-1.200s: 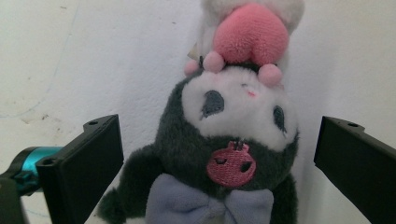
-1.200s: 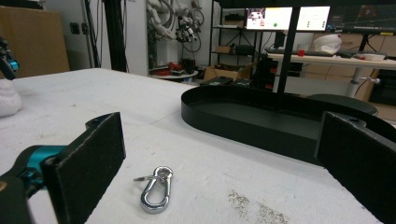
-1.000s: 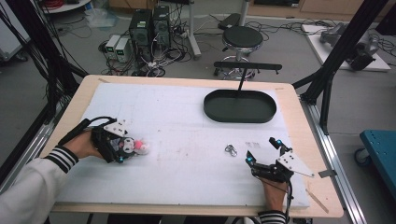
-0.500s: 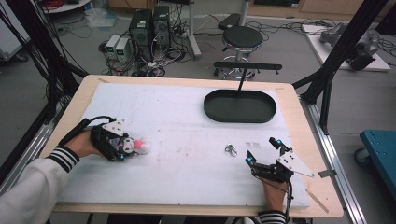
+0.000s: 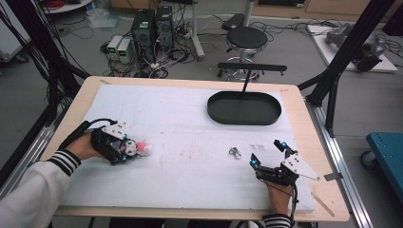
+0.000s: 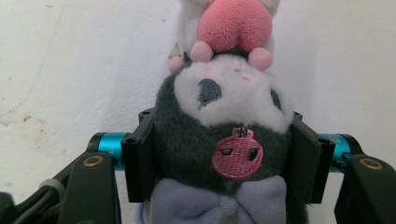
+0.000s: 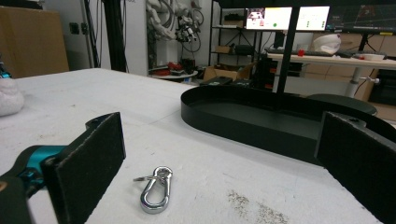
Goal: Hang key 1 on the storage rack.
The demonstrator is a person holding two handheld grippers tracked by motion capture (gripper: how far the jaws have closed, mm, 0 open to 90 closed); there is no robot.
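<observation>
High view: the left hand [image 5: 85, 146] lies low on the white mat [image 5: 190, 123] at its left side, forearm coming in from the lower left, and the left gripper [image 5: 130, 148] points right, level with the mat, clenched on the plush toy [image 5: 140, 148]. The right hand [image 5: 278, 194] rests near the mat's front right edge; the right gripper [image 5: 268, 153] points away from the person, jaws spread wide. The carabiner [image 5: 235, 152] lies just left of it, the black tray [image 5: 244, 108] beyond. Against the earlier frames, both hands hold the same places; the left jaws have just been closing, toy between them. Left gripper view: both pads press the toy's dark sides. Right gripper view: the pads stand apart, the carabiner on the mat between them, untouched.
</observation>
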